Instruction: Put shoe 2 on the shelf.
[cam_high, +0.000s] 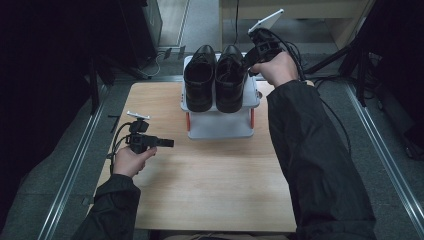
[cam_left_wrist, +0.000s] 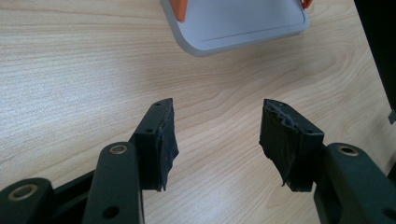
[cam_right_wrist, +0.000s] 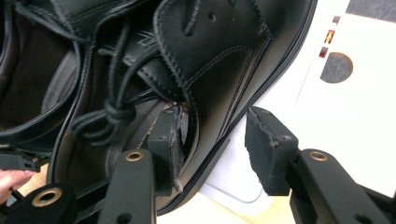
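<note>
Two black leather lace-up shoes stand side by side on a small white two-tier rack (cam_high: 220, 127) at the table's far edge. My right gripper (cam_high: 250, 57) is at the outer side of the right shoe (cam_high: 230, 80). In the right gripper view its jaws (cam_right_wrist: 215, 114) stand open astride that shoe's (cam_right_wrist: 219, 42) side wall, one pad inside the opening by the laces, the other outside over the rack top (cam_right_wrist: 355, 121). The left shoe (cam_high: 199, 80) sits untouched. My left gripper (cam_high: 170, 143) hovers open and empty over the bare wood (cam_left_wrist: 217, 105), pointing toward the rack's base (cam_left_wrist: 238, 23).
The wooden table (cam_high: 210, 185) has free room in front of the rack. Metal floor rails (cam_high: 75, 160) run along both sides. Cables (cam_high: 325, 60) and dark stands lie behind the rack on the right, with light wooden furniture (cam_high: 300, 10) farther back.
</note>
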